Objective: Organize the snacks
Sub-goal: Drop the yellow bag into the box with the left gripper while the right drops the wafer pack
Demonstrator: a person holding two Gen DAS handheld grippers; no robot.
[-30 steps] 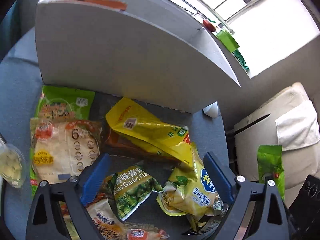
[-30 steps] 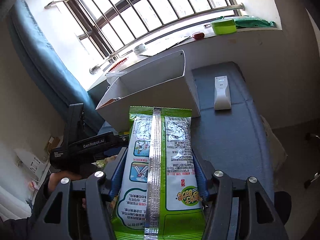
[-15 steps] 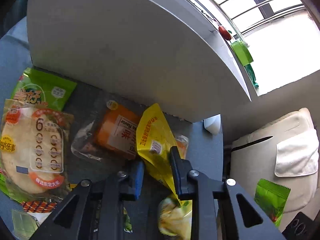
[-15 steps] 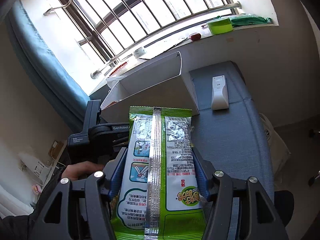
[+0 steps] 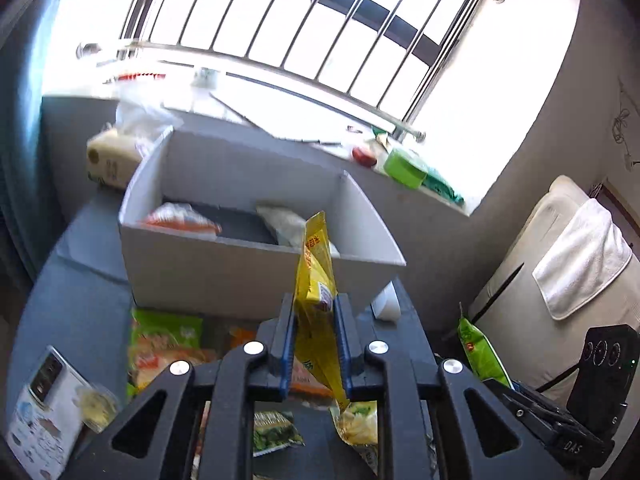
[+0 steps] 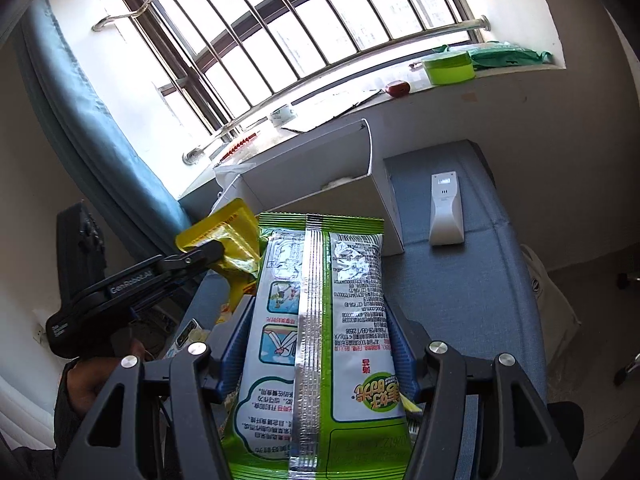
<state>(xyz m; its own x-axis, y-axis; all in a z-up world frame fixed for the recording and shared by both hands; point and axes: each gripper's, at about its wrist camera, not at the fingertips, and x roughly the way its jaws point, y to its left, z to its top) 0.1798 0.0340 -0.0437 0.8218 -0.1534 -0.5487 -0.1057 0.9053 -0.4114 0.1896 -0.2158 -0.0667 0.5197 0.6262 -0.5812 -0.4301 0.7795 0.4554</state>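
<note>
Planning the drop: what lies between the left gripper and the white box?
Left wrist view: only the yellow foil snack bag clamped in the left gripper, its top edge overlapping the white cardboard box front wall.

You're in a home: a cream upholstered armchair (image 5: 560,280) draped with a white towel (image 5: 580,260), a blue curtain (image 6: 80,120), a barred window (image 6: 300,28).

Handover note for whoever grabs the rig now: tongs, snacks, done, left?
Left tongs: shut on the yellow packet, held up in front of the white box.
Right tongs: shut on the green bag, short of the box.
Done: two packets lie in the box.
Left: drop both held snacks in, then clear the loose snacks on the blue surface.
</note>
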